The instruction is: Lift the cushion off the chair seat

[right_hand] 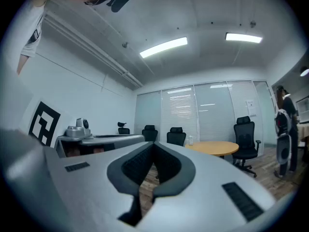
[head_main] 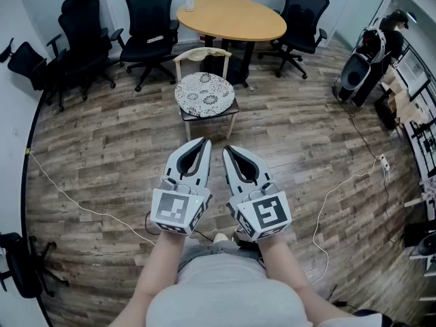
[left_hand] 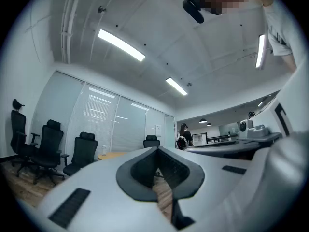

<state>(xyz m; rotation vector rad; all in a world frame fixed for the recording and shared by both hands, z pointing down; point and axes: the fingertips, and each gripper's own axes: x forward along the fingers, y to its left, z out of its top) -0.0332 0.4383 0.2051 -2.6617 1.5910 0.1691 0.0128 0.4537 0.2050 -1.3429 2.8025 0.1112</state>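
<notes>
A round cushion with a dark floral pattern on white lies on the seat of a small light wooden chair in the middle of the room. Both grippers are held side by side in front of the person, short of the chair, and both point toward it. My left gripper is shut with nothing between its jaws, and its tips meet in the left gripper view. My right gripper is shut and empty too. The jaws hide the cushion in both gripper views.
An oval wooden table with a white cup stands behind the chair. Several black office chairs ring it. Equipment and bags stand at the right wall. White cables trail over the wood floor on both sides.
</notes>
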